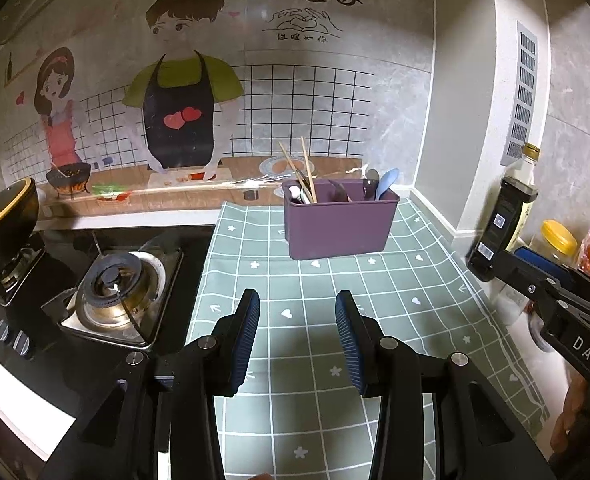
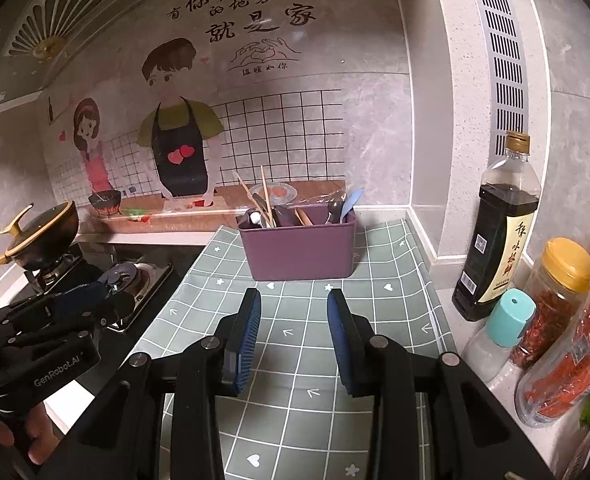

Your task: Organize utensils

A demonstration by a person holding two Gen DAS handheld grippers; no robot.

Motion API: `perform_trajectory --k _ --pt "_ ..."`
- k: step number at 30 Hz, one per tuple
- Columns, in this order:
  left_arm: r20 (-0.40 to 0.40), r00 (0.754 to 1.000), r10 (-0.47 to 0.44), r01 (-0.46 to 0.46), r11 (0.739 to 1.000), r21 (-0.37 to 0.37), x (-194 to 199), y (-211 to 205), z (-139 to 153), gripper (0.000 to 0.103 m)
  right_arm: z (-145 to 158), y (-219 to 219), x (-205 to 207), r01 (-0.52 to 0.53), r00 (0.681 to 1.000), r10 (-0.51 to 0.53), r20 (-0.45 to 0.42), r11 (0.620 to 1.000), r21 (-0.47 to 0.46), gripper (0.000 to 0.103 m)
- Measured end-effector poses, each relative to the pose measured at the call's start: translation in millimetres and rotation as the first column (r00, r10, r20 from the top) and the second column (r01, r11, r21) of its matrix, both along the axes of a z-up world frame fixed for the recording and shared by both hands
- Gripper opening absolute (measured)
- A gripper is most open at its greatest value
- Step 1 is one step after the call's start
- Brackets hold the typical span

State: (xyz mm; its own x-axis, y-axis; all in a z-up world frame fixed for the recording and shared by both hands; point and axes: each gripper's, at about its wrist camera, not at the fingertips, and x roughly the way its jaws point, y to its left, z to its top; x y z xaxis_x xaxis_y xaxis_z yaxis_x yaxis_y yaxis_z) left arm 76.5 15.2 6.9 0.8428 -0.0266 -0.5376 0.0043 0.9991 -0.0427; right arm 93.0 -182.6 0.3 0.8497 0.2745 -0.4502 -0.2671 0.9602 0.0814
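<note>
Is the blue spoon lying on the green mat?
No, the blue spoon stands inside the purple box with the chopsticks, and the green mat in front is bare.

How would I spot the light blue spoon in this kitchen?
Find the green checked mat beside the stove; a purple utensil caddy stands at its far end. In the caddy's right compartment, the light blue spoon sticks up, the only pale blue utensil there.

Both wrist views toward purple caddy (image 1: 338,224)
</note>
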Motion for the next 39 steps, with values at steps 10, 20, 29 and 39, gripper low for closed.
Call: perform_trajectory --k 10,20,29,39 --pt "-0.012 1.0 -0.008 0.008 1.0 0.0 4.5 -3.2 -1.5 0.041 0.0 0.3 1.5 0.003 1.0 -0.003 -0.001 1.0 0.001 0.033" --pt "-0.013 1.0 -0.015 0.015 1.0 -0.006 2.6 -6.3 -1.2 0.041 -0.7 -4.4 2.8 0.0 1.0 0.0 0.002 1.0 0.001 0.033" --pt "-0.017 1.0 -0.015 0.014 1.0 -0.008 1.1 -8.4 -1.5 0.041 -0.9 -4.3 2.5 0.002 1.0 -0.002 0.0 1.0 -0.001 0.033" --pt "-0.017 1.0 -0.011 0.011 1.0 -0.012 1.3 -9.4 -1.0 0.041 -1.9 -9.2 0.8 0.008 1.0 -0.008 -0.002 1.0 -0.005 0.033"
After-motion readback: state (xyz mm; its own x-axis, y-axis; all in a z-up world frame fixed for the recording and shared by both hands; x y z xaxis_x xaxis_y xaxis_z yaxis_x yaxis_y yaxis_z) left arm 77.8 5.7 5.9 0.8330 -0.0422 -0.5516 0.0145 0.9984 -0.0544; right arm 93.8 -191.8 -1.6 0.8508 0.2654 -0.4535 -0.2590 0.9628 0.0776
